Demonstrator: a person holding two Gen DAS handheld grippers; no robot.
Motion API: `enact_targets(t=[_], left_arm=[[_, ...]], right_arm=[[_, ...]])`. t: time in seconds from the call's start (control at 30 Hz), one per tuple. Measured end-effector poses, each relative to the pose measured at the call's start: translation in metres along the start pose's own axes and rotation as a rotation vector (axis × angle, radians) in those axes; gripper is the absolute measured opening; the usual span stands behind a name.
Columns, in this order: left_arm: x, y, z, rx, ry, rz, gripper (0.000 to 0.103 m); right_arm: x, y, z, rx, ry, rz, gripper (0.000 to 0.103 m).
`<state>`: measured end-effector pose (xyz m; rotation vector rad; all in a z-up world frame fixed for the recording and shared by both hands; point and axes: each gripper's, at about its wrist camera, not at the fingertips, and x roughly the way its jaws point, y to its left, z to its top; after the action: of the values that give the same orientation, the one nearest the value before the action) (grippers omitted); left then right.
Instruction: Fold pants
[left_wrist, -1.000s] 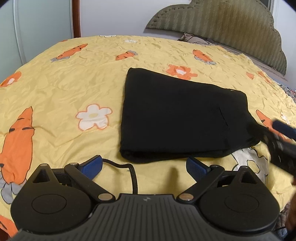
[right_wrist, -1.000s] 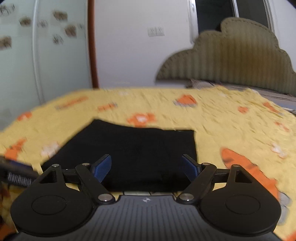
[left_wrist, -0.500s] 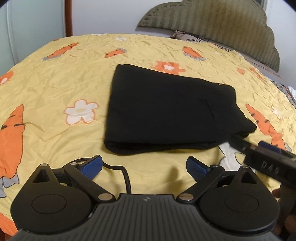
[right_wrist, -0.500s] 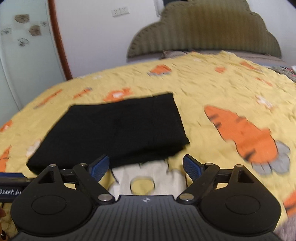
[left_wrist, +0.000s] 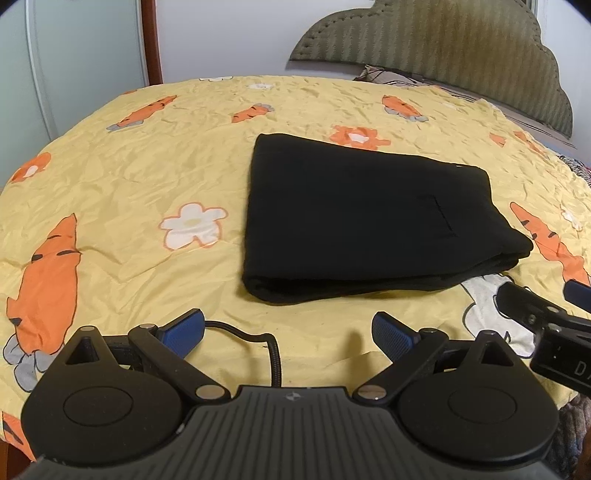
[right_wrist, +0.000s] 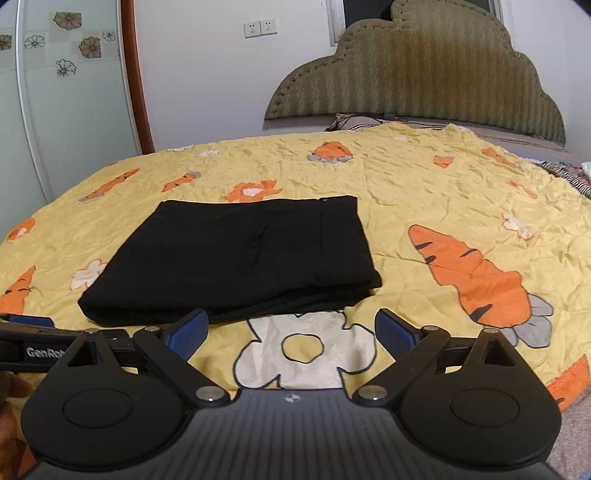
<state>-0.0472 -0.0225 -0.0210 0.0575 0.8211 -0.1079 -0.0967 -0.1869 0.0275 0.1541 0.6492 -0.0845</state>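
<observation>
Backing off from the pants (right_wrist: 236, 258), the right gripper (right_wrist: 291, 328) is opening its jaws wide, empty (left gripper (left_wrist: 288, 332) likewise gaping, empty); folding is looking complete.

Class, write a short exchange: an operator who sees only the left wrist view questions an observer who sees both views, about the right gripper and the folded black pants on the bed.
Operator: In my view the right gripper is cut off at the edge. Does it hold the pants?
Observer: No. Its fingers are opening with nothing between them; the pants lie just beyond their tips.
Operator: Is anything on the wall behind the bed?
Observer: Yes, two white sockets, high up and left of the headboard.
</observation>
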Motion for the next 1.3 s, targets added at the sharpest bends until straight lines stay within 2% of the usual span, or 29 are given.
enact_targets(t=[0.6, 1.3], left_arm=[[0.004, 0.001, -0.003, 0.014, 0.011, 0.018, 0.098], [0.008, 0.004, -0.005, 0.011, 0.021, 0.025, 0.098]], right_arm=[[-0.006, 0.004, -0.009, -0.043, 0.009, 0.015, 0.098], [-0.005, 0.002, -0.013, -0.034, 0.014, 0.021, 0.097]])
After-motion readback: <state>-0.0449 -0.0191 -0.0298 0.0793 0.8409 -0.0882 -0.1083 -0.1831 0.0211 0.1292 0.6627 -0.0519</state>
